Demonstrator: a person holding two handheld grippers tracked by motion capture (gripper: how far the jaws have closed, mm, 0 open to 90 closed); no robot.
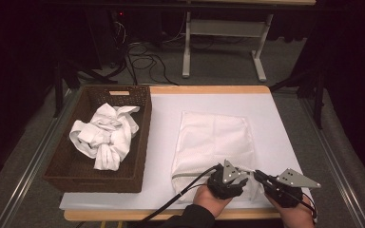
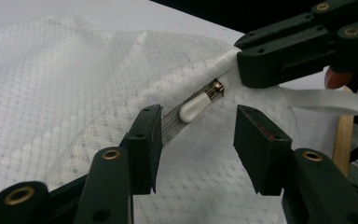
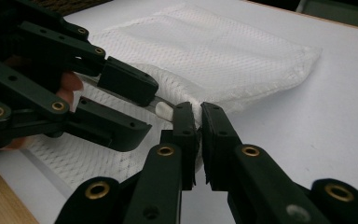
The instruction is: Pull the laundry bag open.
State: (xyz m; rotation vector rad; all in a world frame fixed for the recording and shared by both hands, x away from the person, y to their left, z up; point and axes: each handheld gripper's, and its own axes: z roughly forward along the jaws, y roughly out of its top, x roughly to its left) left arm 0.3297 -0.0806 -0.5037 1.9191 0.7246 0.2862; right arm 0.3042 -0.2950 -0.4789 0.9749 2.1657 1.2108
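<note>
1. Left gripper view: left gripper [image 2: 198,140] spread wide, black jaws well apart, hovering just over the white mesh zippered laundry bag [image 2: 65,93]; nothing pinched.
2. Between and a little beyond those jaws, the small white plastic zipper pull with a metal clasp [image 2: 196,106], lying on the mesh, touching neither jaw.
3. Beyond the pull, at upper right, right gripper [image 2: 256,70] clamped on the bag's corner, with a flat white fabric tab [image 2: 328,101] sticking out from the same corner toward the right.
4. Right gripper view: right gripper [image 3: 198,116] pressed almost together on the bag's edge fabric, a fold of mesh pinched between the pads.
5. Just left of that pinch, the zipper pull [image 3: 164,111] peeking out, with the left gripper [image 3: 137,105] open around the zipper line.
6. High view: both grippers side by side at the near edge of the bag [image 1: 216,137], left gripper [image 1: 225,178] and right gripper [image 1: 264,179] close to each other, hands underneath at the table's near rim.
7. Bag lying flat on the white table surface [image 1: 275,123], right of centre.
8. Farther left, a dark brown woven rectangular basket [image 1: 138,142] holding a crumpled white cloth bundle [image 1: 105,135], well apart from the bag.
</note>
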